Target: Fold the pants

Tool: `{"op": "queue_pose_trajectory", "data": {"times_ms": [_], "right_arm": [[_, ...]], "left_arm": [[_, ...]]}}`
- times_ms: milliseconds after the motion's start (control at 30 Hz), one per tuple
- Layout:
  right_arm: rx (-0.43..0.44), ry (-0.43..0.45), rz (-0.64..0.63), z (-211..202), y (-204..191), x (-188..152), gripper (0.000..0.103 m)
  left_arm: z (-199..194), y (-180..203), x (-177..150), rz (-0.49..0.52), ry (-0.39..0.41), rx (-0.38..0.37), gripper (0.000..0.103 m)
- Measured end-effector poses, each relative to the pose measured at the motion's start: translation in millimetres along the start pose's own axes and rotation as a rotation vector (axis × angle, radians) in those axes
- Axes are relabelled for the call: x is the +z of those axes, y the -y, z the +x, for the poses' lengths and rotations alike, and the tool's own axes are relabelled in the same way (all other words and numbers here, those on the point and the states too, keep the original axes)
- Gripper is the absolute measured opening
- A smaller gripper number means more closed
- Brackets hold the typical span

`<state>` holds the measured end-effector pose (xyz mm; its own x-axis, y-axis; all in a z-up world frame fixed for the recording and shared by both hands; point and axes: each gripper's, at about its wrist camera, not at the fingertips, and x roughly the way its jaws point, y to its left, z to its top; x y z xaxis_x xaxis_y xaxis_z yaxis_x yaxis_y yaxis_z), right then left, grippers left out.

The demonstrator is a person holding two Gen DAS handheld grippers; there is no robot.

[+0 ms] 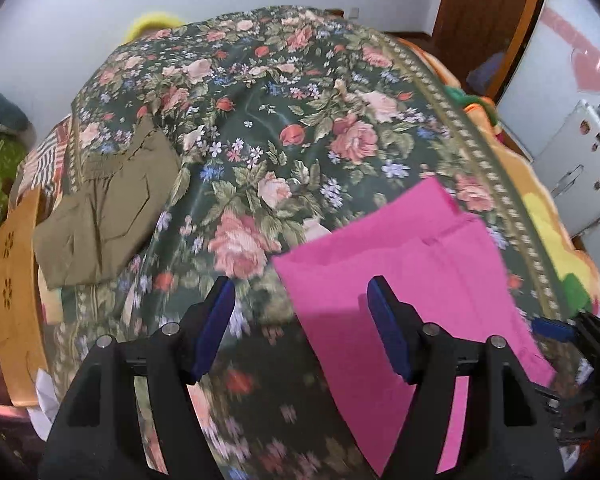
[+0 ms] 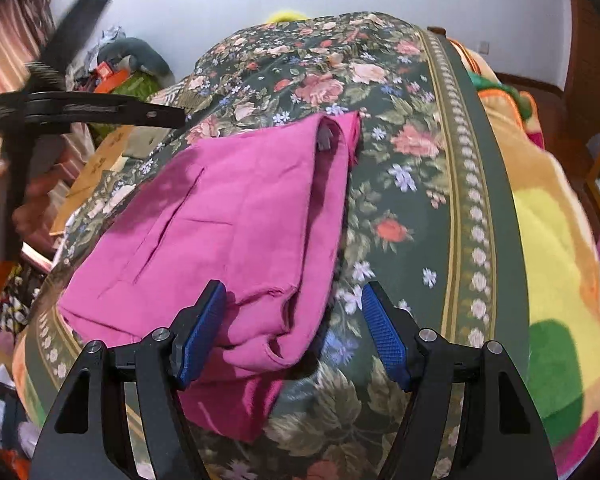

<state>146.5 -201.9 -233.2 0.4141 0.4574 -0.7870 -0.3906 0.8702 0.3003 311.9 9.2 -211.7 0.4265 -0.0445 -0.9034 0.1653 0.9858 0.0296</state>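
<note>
Pink pants (image 1: 412, 280) lie folded on a floral bedspread (image 1: 292, 128), at the right of the left wrist view and the left-middle of the right wrist view (image 2: 236, 224). My left gripper (image 1: 302, 328) is open and empty above the pants' left edge. My right gripper (image 2: 294, 332) is open and empty, its jaws astride the pants' near corner without closing on it. The right gripper also shows in the left wrist view (image 1: 556, 330); the left gripper shows dark and blurred at the left of the right wrist view (image 2: 84, 114).
Folded olive-brown pants (image 1: 104, 204) lie at the bedspread's left side. A wooden board (image 1: 14, 292) stands at the bed's left edge. A bright fleece blanket (image 2: 552, 248) runs along the right edge. A white fridge (image 1: 580, 168) and a wooden door (image 1: 488, 12) stand at the right.
</note>
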Motion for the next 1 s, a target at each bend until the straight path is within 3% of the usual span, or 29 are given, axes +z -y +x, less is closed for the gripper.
{"op": "queue_pose_trajectory", "data": {"times_ms": [67,267,300,400,567,800,1000], "right_arm": [[-0.018,-0.005,0.01,-3,7,-3,0.066],[-0.028,-0.008,0.044,-8,19,-6,0.066],[-0.03,-0.008,0.044,-8,19,-6,0.066],[-0.043,-0.006,0.043,-10,18,-1,0.066],[-0.06,0.024,0.03,-25,11,7,0.066],[-0.06,0.057,-0.001,-42,-5,8,0.067],[-0.053,0.07,-0.027,-48,-24,1,0.067]], "left_arm": [[18,4,10,0.044,-0.023,0.015,0.079],[87,17,22,0.152,-0.138,0.116,0.083],[90,19,20,0.165,-0.129,0.138,0.092],[87,20,9,0.223,-0.063,0.182,0.095],[75,-5,-13,0.142,-0.066,0.181,0.095],[32,-59,-66,-0.075,-0.061,0.218,0.095],[-13,-78,-124,-0.192,-0.06,0.139,0.095]]}}
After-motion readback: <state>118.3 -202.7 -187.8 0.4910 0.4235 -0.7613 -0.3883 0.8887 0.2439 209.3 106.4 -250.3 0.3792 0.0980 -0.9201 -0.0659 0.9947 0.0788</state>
